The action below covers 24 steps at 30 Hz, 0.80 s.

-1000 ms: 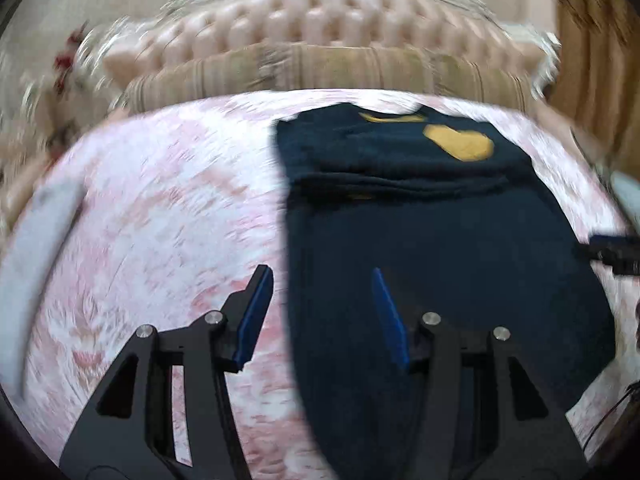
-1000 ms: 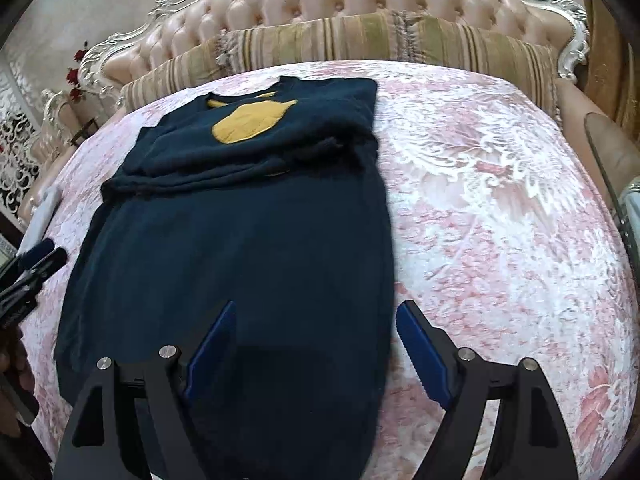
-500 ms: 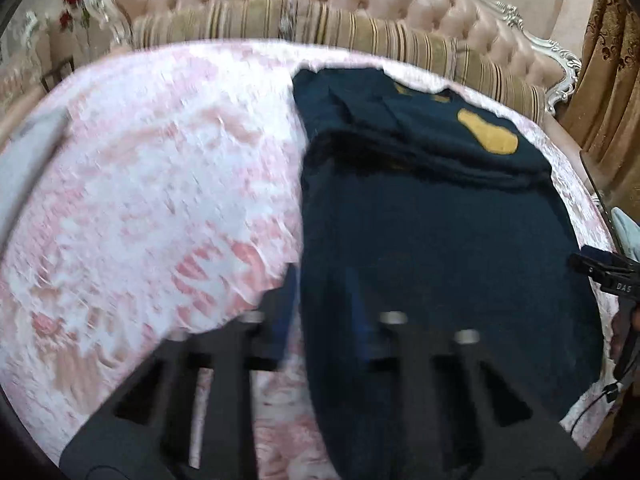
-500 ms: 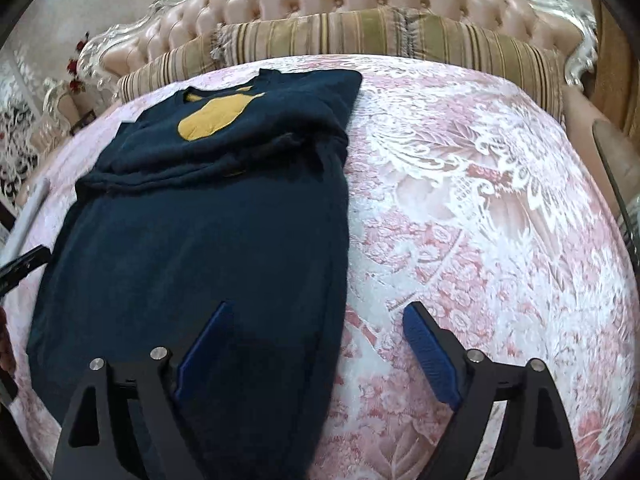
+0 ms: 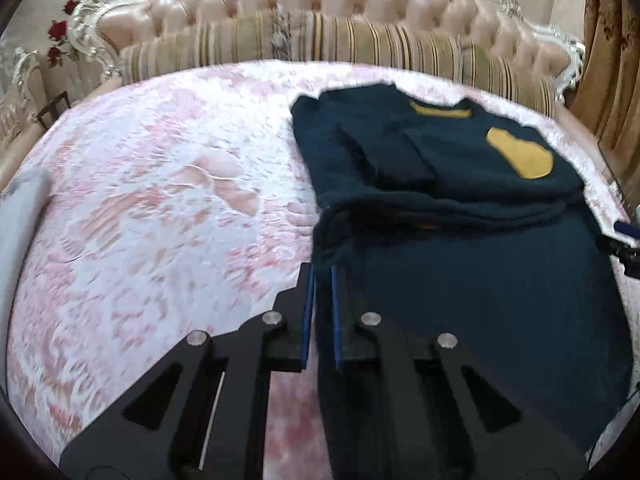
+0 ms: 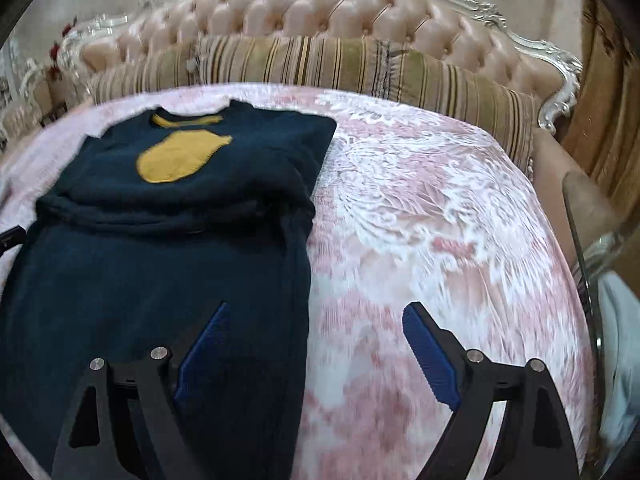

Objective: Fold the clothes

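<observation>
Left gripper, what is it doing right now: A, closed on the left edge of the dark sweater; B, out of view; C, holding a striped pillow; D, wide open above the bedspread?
A: the left gripper has its blue pads nearly together, pinching the dark sweater at its edge.

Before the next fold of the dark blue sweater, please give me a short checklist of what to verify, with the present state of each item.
1. Left tongs closed on the sweater edge: ok.
2. Right tongs closed on the opposite edge: not ok, open, straddling that edge.
3. Sleeves folded in over the chest: ok.
4. Fabric near the left tongs lies flat: not ok, bunched.
5. Bedspread beside the sweater free for folding: ok.
6. Bottom hem straight: cannot tell, hidden by the tongs.
</observation>
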Tool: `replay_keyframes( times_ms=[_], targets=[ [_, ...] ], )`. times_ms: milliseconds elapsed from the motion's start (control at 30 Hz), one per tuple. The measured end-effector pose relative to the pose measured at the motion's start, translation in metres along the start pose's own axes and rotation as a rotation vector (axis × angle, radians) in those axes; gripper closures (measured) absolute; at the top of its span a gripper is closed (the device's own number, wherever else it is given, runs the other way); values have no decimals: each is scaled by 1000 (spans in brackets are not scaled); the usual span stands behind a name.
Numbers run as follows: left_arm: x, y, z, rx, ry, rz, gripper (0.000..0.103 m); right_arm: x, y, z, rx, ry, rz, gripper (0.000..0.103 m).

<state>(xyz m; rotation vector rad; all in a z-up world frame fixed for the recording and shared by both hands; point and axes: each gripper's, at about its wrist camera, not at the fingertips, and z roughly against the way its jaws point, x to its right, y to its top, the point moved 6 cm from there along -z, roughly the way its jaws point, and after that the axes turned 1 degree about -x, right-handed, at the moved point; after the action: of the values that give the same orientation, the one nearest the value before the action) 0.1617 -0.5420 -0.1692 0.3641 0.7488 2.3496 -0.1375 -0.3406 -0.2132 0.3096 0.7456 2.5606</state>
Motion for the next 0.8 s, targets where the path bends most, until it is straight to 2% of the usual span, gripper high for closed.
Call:
replay_keyframes(
  times_ms=[100, 167, 200, 233, 367, 400, 433, 467, 600, 667, 700, 733, 800],
  targets=[
    [-2, 1, -3, 4, -3, 6, 89, -1, 12, -13, 11, -25, 5, 15],
    [-3, 1, -4, 6, -5, 11, 65, -2, 18, -20, 4, -24, 7, 15],
    [-4, 1, -5, 7, -6, 13, 44, -2, 20, -23, 2, -32, 16, 15],
    [-5, 2, -6, 8, -7, 15, 38, -1, 22, -24, 7, -44, 16, 15],
    [-7, 3, -9, 13, -11, 24, 38, 3, 26, -33, 1, -57, 2, 15],
    [-8, 3, -10, 14, -12, 26, 39, 3, 29, -34, 8, -57, 4, 15],
    [-8, 3, -11, 16, -13, 28, 48, 4, 31, -34, 19, -56, 3, 15],
    [-9, 4, -12, 17, -14, 30, 51, 5, 33, -34, 31, -56, 1, 15],
    [-3, 10, -15, 19, -31, 31, 53, 10, 35, -41, 19, -30, -35, 20],
    [0, 13, -20, 8, -14, 14, 54, 11, 36, -43, 21, -27, -35, 21],
    [1, 15, -22, 2, -6, 10, 71, 10, 36, -42, 23, -34, -28, 21],
    [1, 16, -23, -6, -15, 8, 80, 9, 36, -42, 24, -41, -22, 21],
    [3, 17, -24, -21, 0, -9, 81, 10, 36, -42, 22, -52, -23, 24]
  ],
)
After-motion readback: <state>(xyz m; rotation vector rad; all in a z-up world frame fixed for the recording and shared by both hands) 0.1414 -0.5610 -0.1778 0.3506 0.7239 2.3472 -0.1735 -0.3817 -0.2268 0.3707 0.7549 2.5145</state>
